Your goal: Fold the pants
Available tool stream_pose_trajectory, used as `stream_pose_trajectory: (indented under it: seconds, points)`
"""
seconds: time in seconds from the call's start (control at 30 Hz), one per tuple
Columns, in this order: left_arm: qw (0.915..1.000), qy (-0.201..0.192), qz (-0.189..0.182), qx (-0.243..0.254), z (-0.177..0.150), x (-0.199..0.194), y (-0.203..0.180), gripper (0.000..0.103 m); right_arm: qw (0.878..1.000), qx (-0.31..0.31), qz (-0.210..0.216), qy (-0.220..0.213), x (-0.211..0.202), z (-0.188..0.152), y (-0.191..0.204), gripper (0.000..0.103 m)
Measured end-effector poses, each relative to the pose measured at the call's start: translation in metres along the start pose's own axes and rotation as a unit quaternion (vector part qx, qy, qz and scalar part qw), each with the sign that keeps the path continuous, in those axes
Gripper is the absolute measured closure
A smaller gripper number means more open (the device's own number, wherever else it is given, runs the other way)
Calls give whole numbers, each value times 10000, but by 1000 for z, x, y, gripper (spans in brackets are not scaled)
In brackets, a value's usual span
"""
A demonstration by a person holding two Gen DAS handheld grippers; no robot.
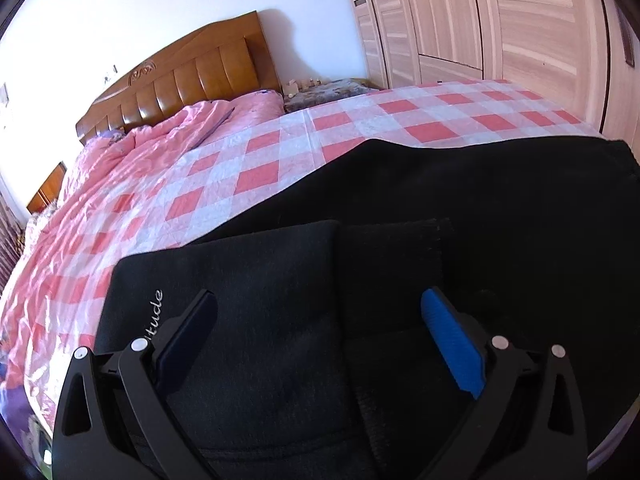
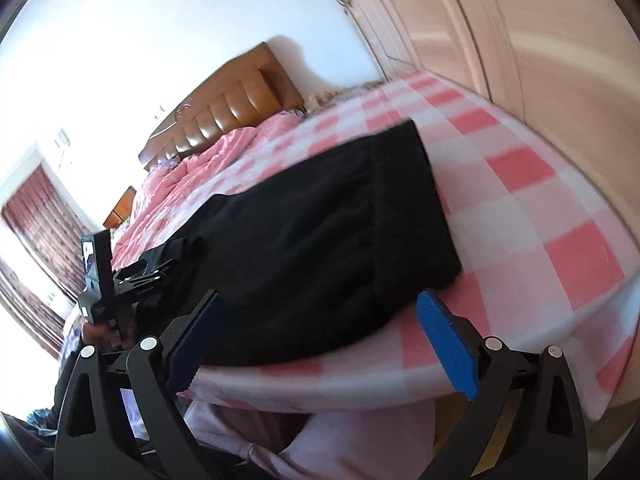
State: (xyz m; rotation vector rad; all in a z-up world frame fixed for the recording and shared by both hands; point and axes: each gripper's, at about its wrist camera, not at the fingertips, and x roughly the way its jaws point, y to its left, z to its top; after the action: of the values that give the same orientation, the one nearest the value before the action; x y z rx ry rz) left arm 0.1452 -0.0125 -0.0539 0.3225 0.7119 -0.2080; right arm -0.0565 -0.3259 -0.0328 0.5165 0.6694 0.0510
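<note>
Black pants (image 1: 460,208) lie flat on a pink-and-white checked bed. In the left wrist view a folded part with white lettering (image 1: 256,292) lies on top, right under my left gripper (image 1: 320,308), which is open with the jaws wide apart above the cloth. In the right wrist view the pants (image 2: 320,240) stretch across the bed with the waistband end at the right. My right gripper (image 2: 320,312) is open and empty at the bed's near edge, just short of the pants. The left gripper also shows in the right wrist view (image 2: 132,276), at the pants' left end.
A pink quilt (image 1: 160,140) is bunched near the brown headboard (image 1: 188,76). A light wardrobe (image 1: 500,16) stands beyond the bed. The bed's near edge (image 2: 360,384) drops off below the right gripper. Red curtains (image 2: 44,216) hang at the left.
</note>
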Motion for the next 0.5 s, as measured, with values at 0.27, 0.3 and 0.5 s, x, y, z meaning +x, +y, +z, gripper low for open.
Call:
stream_pose_trajectory:
  seconds: [0.27,0.3,0.5]
  points:
    - [9998,-1,-137,-145,-2,2,4,1,9976,323,-388,479,12,-11,-15,8]
    - [9998,-2,-152,-163,-2,2,5,1,9971,361,-396,537,15,-11,-16,8]
    - [9999,122,-51,-112,1,-1,3,1,9959,449,-241,746,40,-5,-15,6]
